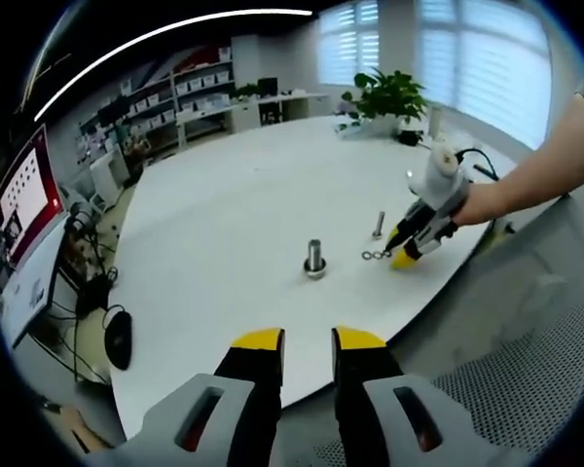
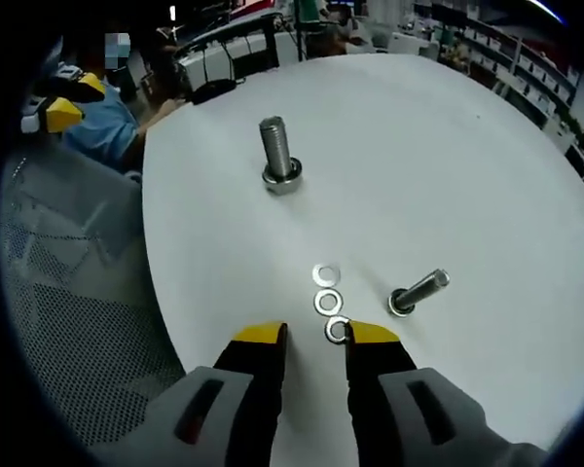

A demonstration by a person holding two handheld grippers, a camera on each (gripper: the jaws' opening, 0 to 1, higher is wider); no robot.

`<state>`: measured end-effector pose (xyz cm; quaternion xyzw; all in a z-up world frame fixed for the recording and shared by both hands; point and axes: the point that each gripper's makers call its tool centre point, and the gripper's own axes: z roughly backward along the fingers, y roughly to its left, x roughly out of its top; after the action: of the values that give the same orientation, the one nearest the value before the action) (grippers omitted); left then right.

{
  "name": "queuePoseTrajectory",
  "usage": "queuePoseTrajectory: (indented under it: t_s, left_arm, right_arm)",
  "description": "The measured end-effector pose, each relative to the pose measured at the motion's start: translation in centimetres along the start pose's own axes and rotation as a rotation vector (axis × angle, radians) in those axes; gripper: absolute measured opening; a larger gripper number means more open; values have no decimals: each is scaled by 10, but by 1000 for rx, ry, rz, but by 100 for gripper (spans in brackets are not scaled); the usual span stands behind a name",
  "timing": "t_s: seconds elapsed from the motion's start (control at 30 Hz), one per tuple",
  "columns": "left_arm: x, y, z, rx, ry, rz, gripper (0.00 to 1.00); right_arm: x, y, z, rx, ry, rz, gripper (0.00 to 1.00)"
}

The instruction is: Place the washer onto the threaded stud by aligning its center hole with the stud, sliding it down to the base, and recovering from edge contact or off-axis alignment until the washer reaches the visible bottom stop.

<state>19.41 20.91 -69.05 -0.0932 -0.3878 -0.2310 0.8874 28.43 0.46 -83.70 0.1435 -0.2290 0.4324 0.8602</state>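
Table: white, round-edged; it takes up most of the right gripper view and the middle of the left gripper view.
Chair: grey mesh, at the left of the right gripper view, beside the table edge.
Plant: green, potted, at the upper right of the left gripper view near the window.
Left gripper: rises from the bottom of its own view over the near table edge; jaws parted by a small gap, nothing between them.
Right gripper: at the bottom centre of its own view; jaws apart, empty gap between them. In the left gripper view it sits right of centre, a person's arm behind it, yellow tips down by the washers.
Threaded stud: upright on the table, upper centre of the right gripper view; centre of the left gripper view.
Second bolt: stands tilted in the frame, right of the washers.
Washers: three in a short row on the table, lower centre; the nearest lies against the inner edge of the right gripper's right fingertip; whether it is gripped, cannot tell.
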Motion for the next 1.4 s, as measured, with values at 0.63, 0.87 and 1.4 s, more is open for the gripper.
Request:
queuePoseTrajectory:
  t_s: [0.63,0.87,1.4]
  left_arm:
    - [2,3,1,17,-10,-10,17]
    - [0,5,0,28,-1,-9,17]
    - [-3,9,-1,46,15,-7,16]
  right_arm:
    - [-18,-29,16,-35,64,76,22]
    - [-15,-17,5,7,66,138,23]
    - [-15,-16,2,80,222,319,16]
